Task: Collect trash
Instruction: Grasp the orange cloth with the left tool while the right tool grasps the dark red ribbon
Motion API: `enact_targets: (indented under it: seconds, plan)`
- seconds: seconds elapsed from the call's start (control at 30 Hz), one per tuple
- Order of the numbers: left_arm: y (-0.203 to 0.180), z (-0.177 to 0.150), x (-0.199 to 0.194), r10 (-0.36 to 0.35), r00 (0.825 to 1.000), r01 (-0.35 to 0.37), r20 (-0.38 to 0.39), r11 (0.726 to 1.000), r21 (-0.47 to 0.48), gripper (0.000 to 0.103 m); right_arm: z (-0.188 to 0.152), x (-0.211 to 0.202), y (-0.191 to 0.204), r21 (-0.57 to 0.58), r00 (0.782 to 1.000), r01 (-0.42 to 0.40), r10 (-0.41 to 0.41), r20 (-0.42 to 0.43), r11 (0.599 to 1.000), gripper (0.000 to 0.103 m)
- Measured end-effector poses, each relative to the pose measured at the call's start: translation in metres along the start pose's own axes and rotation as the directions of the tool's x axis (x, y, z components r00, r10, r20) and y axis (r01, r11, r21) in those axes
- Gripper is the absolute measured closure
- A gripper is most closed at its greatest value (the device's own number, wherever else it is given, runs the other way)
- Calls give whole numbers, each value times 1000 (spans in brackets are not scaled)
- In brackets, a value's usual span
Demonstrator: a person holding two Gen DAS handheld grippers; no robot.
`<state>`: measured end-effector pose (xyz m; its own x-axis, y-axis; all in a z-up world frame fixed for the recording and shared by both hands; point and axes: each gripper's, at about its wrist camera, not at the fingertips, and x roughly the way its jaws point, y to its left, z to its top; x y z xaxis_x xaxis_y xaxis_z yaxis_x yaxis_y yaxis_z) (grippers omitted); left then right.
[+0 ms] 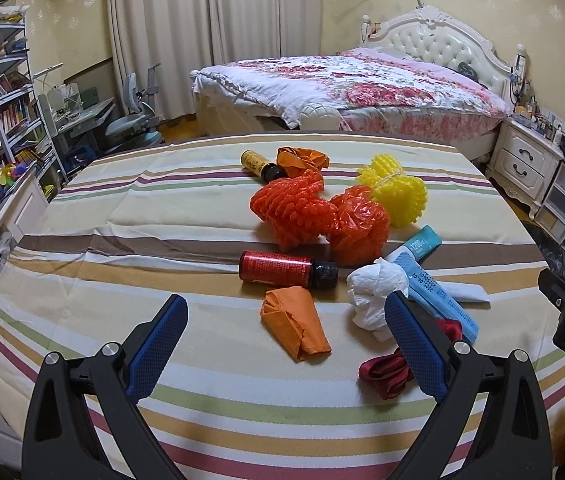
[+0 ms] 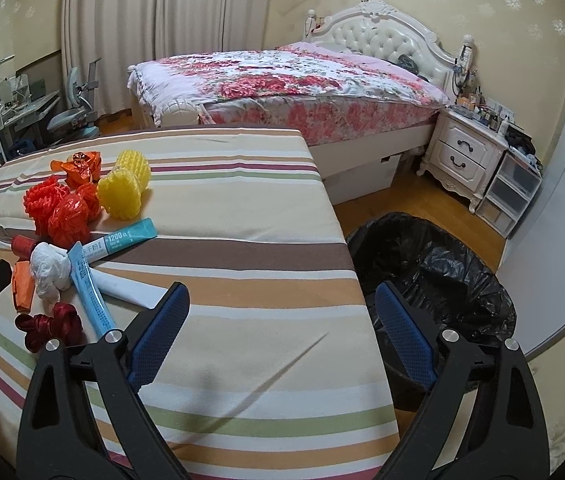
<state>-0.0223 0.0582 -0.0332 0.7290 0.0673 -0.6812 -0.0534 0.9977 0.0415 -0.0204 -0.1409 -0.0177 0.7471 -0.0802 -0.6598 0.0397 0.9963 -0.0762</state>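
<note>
Step in hand: choosing a first piece, by my judgement; nothing is held, and the left gripper (image 1: 286,334) hangs over the near edge of the litter.
Left jaws: wide apart, with the folded orange paper wrapper (image 1: 294,326) lying on the cloth between the blue pads, untouched.
Right jaws: the right gripper (image 2: 282,328) stands wide open and empty, straddling the table's right edge.
Trash: clustered on the table — crumpled white tissue (image 1: 376,290), dark red bottle with a black cap (image 1: 286,270), red ribbon knot (image 1: 392,368), light blue sachets (image 1: 422,248), orange foam net (image 1: 290,210), yellow foam net (image 1: 396,192).
Bin: black-lined waste bin (image 2: 442,264) on the floor just beside the table's right side.
Next move: probably lowering the left pads around the wrapper, closing, then carrying it rightward to the bin.
Surface: striped cloth-covered table (image 2: 242,200).
Room: bedroom with a floral-quilted bed (image 2: 302,76).
</note>
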Motion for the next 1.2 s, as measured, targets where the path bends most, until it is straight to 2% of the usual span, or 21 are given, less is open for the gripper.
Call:
enact_targets:
  seconds: [0.2,0.3,0.6,0.67,0.83,0.9,1.2]
  plan:
    - [8,1,2,1,1000,-1,-13,1000,-3,11,2,2,3,-2,1000,-3,3,4,1000,11]
    - [10,-4,5,-36,998,36,-43,999,-3,30,2,4,8,-5,1000,-11,11,-2,1000,12]
    - [11,-6,15,-34,996,33,-80,999,-14,30,2,3,17,-22,1000,-29,29,-5,999,12]
    - [12,-5,18,-29,996,28,-89,1000,-10,37,1,4,20,-26,999,-34,33,-10,999,12]
    - [15,-9,27,-70,989,70,-132,998,-8,67,-1,4,28,-37,999,-49,49,-14,998,13]
    - [17,-11,24,-97,987,95,-129,995,-18,75,-1,3,32,-42,998,-59,59,-16,997,17]
    - [33,-19,6,-64,993,64,-99,998,-1,83,-4,-10,56,-90,991,-131,130,-20,987,19]
